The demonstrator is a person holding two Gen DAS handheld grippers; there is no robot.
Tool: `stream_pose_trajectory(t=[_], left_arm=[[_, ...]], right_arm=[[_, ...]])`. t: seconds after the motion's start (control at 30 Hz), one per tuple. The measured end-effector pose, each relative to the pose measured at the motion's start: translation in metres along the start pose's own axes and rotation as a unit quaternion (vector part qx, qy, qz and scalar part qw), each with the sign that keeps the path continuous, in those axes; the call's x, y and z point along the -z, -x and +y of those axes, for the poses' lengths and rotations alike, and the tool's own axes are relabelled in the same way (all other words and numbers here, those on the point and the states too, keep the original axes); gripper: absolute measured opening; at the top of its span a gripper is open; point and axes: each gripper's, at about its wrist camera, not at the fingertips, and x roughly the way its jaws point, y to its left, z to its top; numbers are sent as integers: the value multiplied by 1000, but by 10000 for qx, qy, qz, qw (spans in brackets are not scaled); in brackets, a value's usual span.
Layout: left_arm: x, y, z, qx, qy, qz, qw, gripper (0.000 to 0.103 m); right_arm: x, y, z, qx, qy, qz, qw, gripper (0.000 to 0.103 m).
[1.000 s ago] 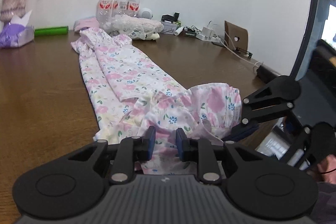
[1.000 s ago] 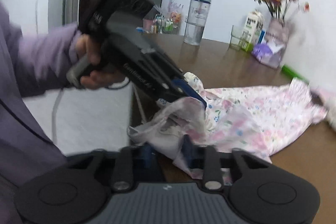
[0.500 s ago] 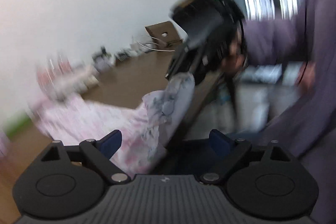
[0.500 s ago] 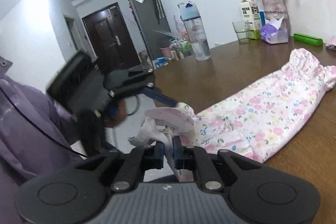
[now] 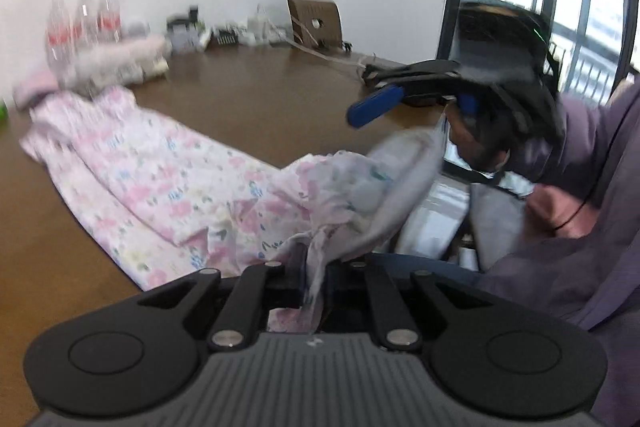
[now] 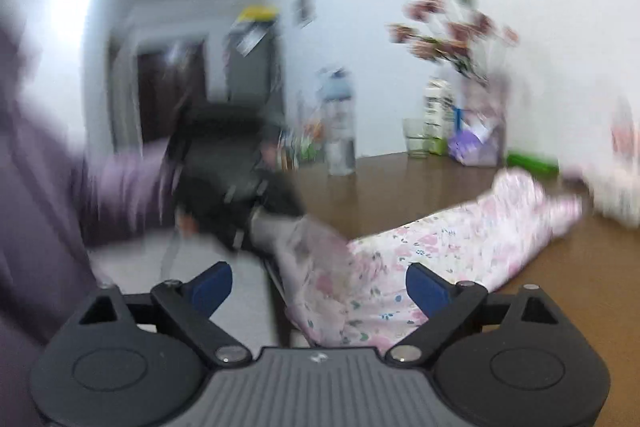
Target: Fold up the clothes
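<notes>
A pink floral garment lies lengthwise on the brown table. Its near end is bunched and lifted off the table edge. My left gripper is shut on a twisted strip of that near end. In the left wrist view the right gripper's blue finger hovers just above the raised fabric. In the blurred right wrist view, my right gripper stands wide open with the garment lying below and between its pads. There the left gripper shows as a dark blur gripping the cloth's corner.
Water bottles, a pale lace cloth pile, chargers and a cardboard piece line the far wall. A flower vase, glass and tall bottle stand at the table's other end. A purple sleeve is close at right.
Half a second ago the left gripper was open and the right was shut on the garment's end. Now the left is shut on it and the right has opened.
</notes>
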Motion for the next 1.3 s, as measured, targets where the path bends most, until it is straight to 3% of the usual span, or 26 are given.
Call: stream_pose_trajectory(t=[0.1, 0.13, 0.17, 0.23, 0.27, 0.33, 0.37, 0.43, 0.5, 0.6, 0.7, 0.73, 0.77, 0.8, 0.83, 0.87, 0.97, 1.03, 1.07, 1.1, 1.13, 1.2, 1.27, 1.3], left_arm=[[-3, -2, 16, 239, 351, 60, 9991, 9], [-4, -2, 19, 306, 420, 79, 9986, 9], [-5, -2, 21, 373, 484, 98, 9981, 9], [-5, -1, 21, 544, 573, 199, 9967, 9], [-5, -1, 21, 621, 628, 264, 9957, 8], [-4, 3, 29, 856, 1013, 282, 9908, 8], [-3, 5, 37, 937, 1304, 246, 9867, 8], [-2, 8, 53, 1097, 1882, 173, 9758, 15], [1, 5, 74, 743, 2523, 142, 9647, 37], [11, 6, 89, 414, 3070, -212, 9506, 39], [20, 15, 87, -127, 3366, -530, 9401, 41], [20, 17, 81, -237, 3306, -615, 9415, 40], [20, 19, 75, -339, 3227, -697, 9433, 37], [20, 21, 68, -441, 3147, -779, 9450, 26], [19, 23, 61, -543, 3066, -861, 9464, 21], [17, 23, 54, -685, 3019, -863, 9469, 19], [7, 19, 47, -1055, 2797, -937, 9497, 14], [8, 12, 48, -1240, 2914, -844, 9448, 14], [9, 11, 49, -1346, 2872, -841, 9446, 17], [9, 12, 49, -1453, 2817, -844, 9447, 28], [9, 12, 49, -1560, 2761, -846, 9446, 34], [15, 34, 39, -1569, 2695, -1285, 9414, 54], [16, 53, 21, -1575, 2590, -1611, 9392, 64], [16, 60, 11, -1616, 2463, -1699, 9404, 66]], right_arm=[[8, -25, 14, 197, 874, 512, 9947, 84], [10, -32, 13, 235, 1052, 607, 9923, 66], [11, -40, 10, 283, 1099, 732, 9908, 38], [5, -48, -11, -38, 392, 942, 9948, 18], [1, -50, -24, -311, -139, 1041, 9940, 15], [-3, -49, -52, -1036, -1191, 1164, 9806, 12], [-4, -47, -65, -1380, -1638, 1170, 9698, 12], [-2, -51, -91, -1656, -2358, 1199, 9500, 12], [4, -57, -108, -1574, -2939, 1204, 9351, 16], [12, -63, -132, -1432, -3727, 1188, 9091, 24], [9, -52, -126, -1188, -3761, 976, 9137, 46], [8, -48, -124, -1107, -3772, 905, 9150, 52], [7, -44, -122, -1025, -3782, 834, 9162, 51], [6, -40, -120, -944, -3792, 763, 9173, 50], [5, -37, -118, -877, -3798, 718, 9181, 36], [4, -36, -117, -860, -3794, 762, 9181, 8], [5, -44, -113, -492, -3830, 1032, 9167, 7], [11, -49, -110, -372, -3919, 1072, 9130, 11], [14, -50, -109, -318, -3944, 1073, 9121, 13], [16, -46, -108, -284, -3904, 1008, 9147, 13], [17, -42, -106, -243, -3865, 940, 9172, 22], [12, -29, -100, -108, -3779, 781, 9225, 34], [6, -16, -94, 58, -3584, 580, 9317, 53], [3, -9, -91, 159, -3469, 480, 9365, 55]])
